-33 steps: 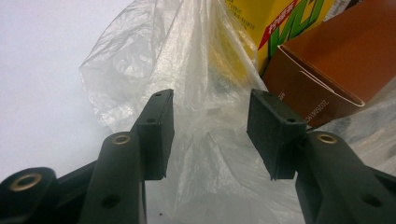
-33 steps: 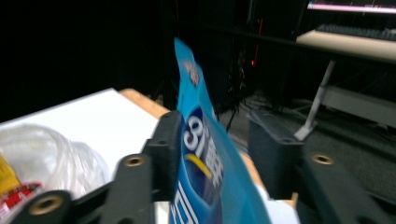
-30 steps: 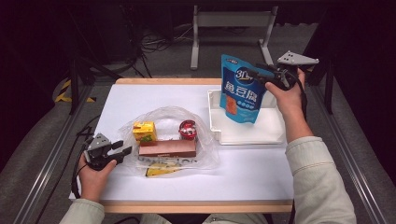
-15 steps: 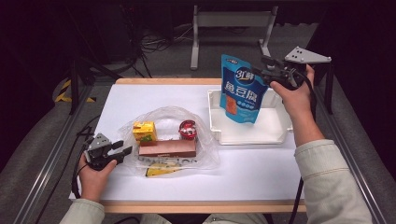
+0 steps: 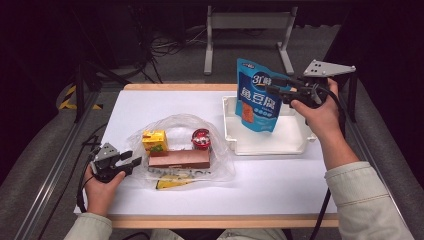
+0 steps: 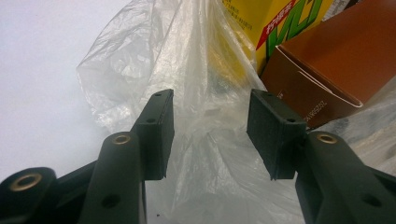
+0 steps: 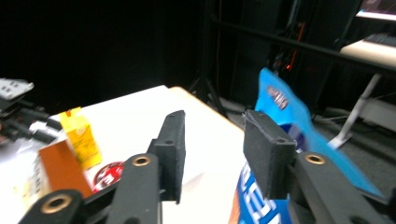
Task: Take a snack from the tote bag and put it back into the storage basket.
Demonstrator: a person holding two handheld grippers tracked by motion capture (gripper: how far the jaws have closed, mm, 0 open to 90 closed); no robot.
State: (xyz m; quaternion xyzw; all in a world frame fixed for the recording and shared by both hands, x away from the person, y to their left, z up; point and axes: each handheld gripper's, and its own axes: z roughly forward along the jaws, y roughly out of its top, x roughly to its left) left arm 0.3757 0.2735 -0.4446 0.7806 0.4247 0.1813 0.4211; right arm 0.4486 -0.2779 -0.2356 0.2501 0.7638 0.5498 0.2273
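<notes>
Clear plastic bag is lying between the left gripper's parted, unpressing jaws at the desk's near edge; farther off, the upright blue snack pouch is leaning in the white tray just left of the right gripper, whose jaws, just closing, are standing apart and empty.

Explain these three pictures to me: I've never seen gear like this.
A person sits at a white table with a hand-held two-jaw gripper in each hand. One picture looks down from above; the other two come from cameras riding on the grippers, looking along their black jaws. The left gripper stands open at a clear plastic bag holding a yellow carton, a brown box and a red tin. The right gripper, jaws just closing, is at the top of a blue pouch standing in a white tray; no pad visibly presses it.
</notes>
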